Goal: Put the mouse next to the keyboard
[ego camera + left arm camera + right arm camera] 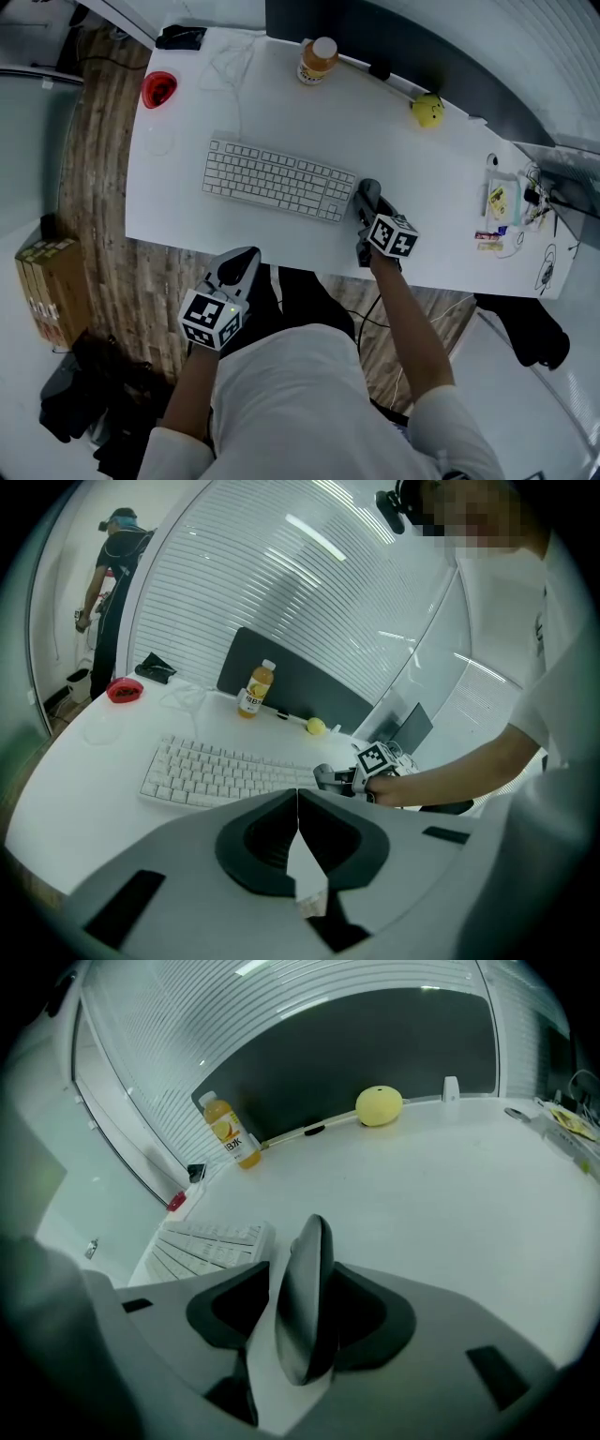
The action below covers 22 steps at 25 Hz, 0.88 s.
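the left gripper [242, 264] was held low and close in front of the torso, pointing forward, its jaws pressed together with nothing between them. its marker cube [211, 319] sat just above the wrist, and the bare left forearm [187, 384] ran back beside the body. the right arm [408, 319] reached further forward (elbow bent, forearm bare below a white sleeve). the right gripper [367, 199] pointed away from the body, jaws standing wide; the mouse [305, 1316] stood on edge between them, with a gap showing on its left side.
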Tool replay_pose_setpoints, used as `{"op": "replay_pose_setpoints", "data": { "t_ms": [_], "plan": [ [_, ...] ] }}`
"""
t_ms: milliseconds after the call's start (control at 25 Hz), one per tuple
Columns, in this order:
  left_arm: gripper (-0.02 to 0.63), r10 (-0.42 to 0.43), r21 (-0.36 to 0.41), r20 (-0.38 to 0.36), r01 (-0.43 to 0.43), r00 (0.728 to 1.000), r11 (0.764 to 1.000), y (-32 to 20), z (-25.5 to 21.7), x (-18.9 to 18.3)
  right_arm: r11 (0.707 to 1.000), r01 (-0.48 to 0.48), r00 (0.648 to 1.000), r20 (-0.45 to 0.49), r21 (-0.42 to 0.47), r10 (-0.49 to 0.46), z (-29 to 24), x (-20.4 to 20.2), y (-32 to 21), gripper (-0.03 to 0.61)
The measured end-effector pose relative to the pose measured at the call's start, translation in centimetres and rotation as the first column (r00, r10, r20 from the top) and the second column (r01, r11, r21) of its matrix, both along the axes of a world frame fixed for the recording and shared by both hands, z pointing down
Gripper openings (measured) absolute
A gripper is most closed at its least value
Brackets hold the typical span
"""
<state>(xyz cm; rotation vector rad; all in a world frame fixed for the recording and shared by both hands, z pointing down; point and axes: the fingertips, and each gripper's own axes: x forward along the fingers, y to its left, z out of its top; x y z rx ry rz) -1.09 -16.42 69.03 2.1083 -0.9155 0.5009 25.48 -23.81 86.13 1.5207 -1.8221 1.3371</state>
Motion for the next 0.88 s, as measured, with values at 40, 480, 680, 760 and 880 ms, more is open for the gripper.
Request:
{"op": "replay_pose_setpoints", "data": {
  "t_ms": [40, 480, 680, 760, 880],
  "plan": [
    [0.018, 0.0, 0.001, -0.001, 0.0, 1.0, 1.0, 0.0, 0.0, -0.1, 1.0, 0.0, 1.0, -0.009, 0.003, 0.0, -0.1, 0.2, 0.0, 0.22],
    [0.018, -0.002, 0.035, -0.012, 0.003, 1.0, 0.999, -0.4, -1.4, -0.4, 0.999, -0.036, 0.996, -0.075, 0.026, 0.038, -1.3, 3.1, -0.5, 0.241],
    [0.018, 0.001, 0.068, -0.008, 0.0, 1.0, 0.998, -1.0, -2.4, -1.0, 0.998, -0.035, 0.996, -0.085, 0.06, 0.04, -2.9, 3.7, -1.2, 0.241],
    [0.018, 0.001, 0.082, -0.009, -0.001, 1.0, 0.997, -1.3, -2.8, -1.1, 0.997, -0.035, 0.995, -0.089, 0.075, 0.042, -3.9, 3.9, -1.3, 0.24],
    [0.018, 0.007, 0.107, -0.011, -0.006, 1.0, 0.994, -1.8, -3.5, -1.1, 0.995, -0.04, 0.994, -0.097, 0.094, 0.049, -5.5, 4.4, -1.3, 0.238]
  ]
}}
